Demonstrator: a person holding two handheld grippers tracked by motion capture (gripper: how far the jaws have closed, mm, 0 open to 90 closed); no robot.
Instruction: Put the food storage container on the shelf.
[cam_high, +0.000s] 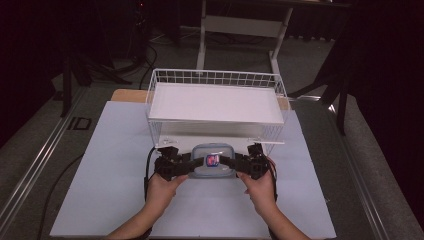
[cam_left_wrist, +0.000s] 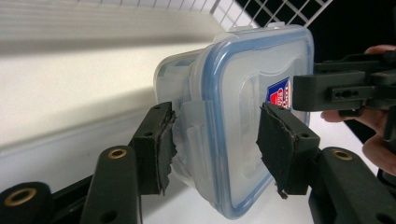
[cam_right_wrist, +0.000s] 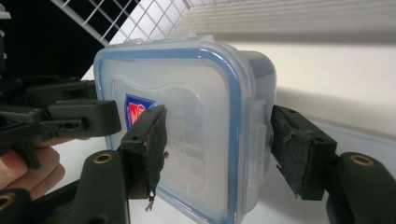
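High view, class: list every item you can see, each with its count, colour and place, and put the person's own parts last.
Food container: one, clear with a blue-rimmed lid and a red-and-blue sticker, in front of the rack, held from both ends.
Wire rack: one, white, two white shelves, at the table's far middle.
Table: one, pale cover, wooden corners showing behind.
Desk frame: one, white, on the floor beyond.
Left gripper: one, black, shut on the container's left end.
Right gripper: one, black, shut on its right end.
Hands: two, at the bottom edge.
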